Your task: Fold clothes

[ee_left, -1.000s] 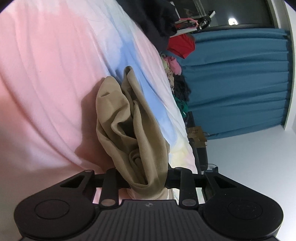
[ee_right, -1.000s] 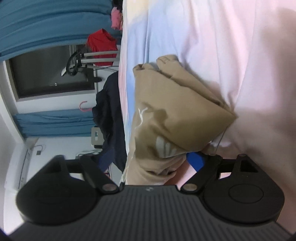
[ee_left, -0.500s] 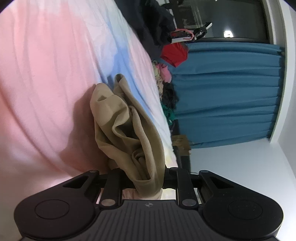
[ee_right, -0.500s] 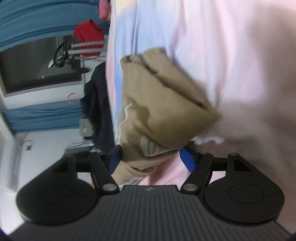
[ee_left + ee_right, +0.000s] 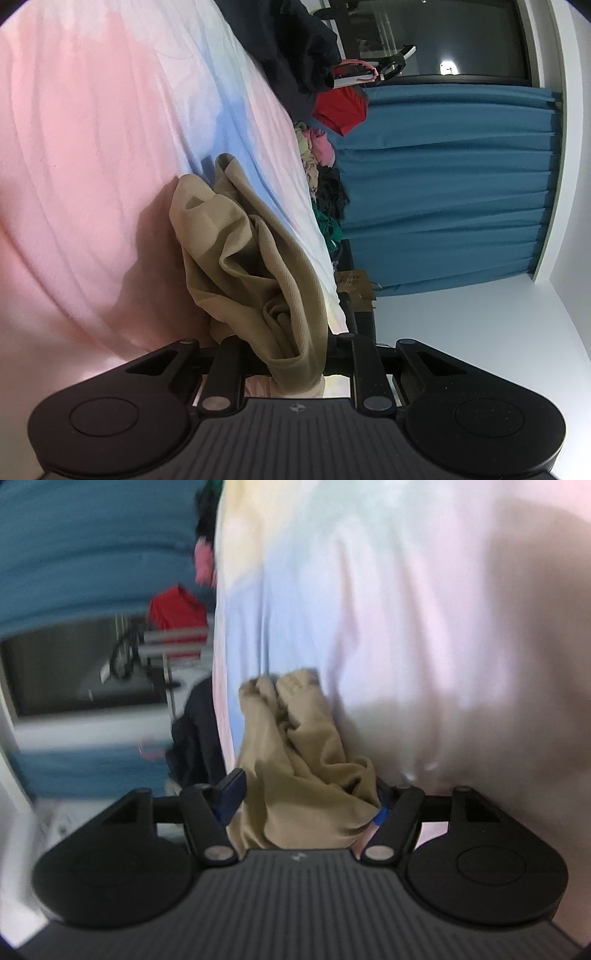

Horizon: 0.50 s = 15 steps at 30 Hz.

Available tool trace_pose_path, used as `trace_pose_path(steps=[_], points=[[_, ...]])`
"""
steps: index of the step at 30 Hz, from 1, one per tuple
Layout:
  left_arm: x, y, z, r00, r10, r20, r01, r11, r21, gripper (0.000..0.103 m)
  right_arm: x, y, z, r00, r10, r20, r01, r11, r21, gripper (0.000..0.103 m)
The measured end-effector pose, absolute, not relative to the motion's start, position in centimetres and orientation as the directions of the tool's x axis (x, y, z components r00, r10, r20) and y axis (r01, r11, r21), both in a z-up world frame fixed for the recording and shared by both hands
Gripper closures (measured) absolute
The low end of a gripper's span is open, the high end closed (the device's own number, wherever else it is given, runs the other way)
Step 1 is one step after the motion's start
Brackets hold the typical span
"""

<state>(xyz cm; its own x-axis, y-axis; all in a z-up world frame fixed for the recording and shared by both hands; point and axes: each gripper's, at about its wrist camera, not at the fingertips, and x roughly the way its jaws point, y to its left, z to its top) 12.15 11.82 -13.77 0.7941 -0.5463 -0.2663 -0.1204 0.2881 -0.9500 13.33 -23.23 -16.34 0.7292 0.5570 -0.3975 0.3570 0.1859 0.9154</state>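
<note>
Left wrist view: your left gripper (image 5: 291,354) has its jaws closed tight on a bunched edge of the tan garment (image 5: 251,258), which hangs crumpled over the pastel bedsheet (image 5: 92,147). Right wrist view, blurred: your right gripper (image 5: 306,805) has its jaws partly open around the cloth; whether they still pinch it is unclear. You seem mid-regrasp; next, find a corner and spread it flat.

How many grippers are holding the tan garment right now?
2: the left gripper clamps one bunched end of the tan garment; the right gripper clamps another part.
</note>
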Motion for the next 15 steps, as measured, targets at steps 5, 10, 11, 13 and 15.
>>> trace_pose_path(steps=[5, 10, 11, 13, 15], points=[[11.3, 12.4, -12.8, 0.789, -0.541, -0.290, -0.119, 0.329, -0.937, 0.083, 13.2, -22.3, -14.9, 0.702, 0.559, -0.441, 0.308, 0.320, 0.896, 0.073], [9.5, 12.4, -9.9, 0.761, -0.574, -0.303, -0.109, 0.348, -0.931, 0.083, 11.5, -23.1, -11.6, 0.734, 0.523, -0.433, 0.270, 0.360, 0.893, 0.077], [9.2, 12.3, -9.0, 0.754, -0.584, -0.301, -0.103, 0.348, -0.932, 0.083, 10.9, -23.4, -10.7, 0.745, 0.517, -0.422, 0.259, 0.359, 0.897, 0.077], [8.7, 11.8, -7.0, 0.738, -0.605, -0.299, -0.089, 0.352, -0.932, 0.083, 9.5, -24.2, -8.7, 0.772, 0.504, -0.387, 0.231, 0.344, 0.910, 0.077], [8.4, 11.0, -5.0, 0.720, -0.626, -0.301, -0.082, 0.355, -0.931, 0.083, 8.3, -25.1, -6.7, 0.797, 0.489, -0.355, 0.209, 0.329, 0.921, 0.077]])
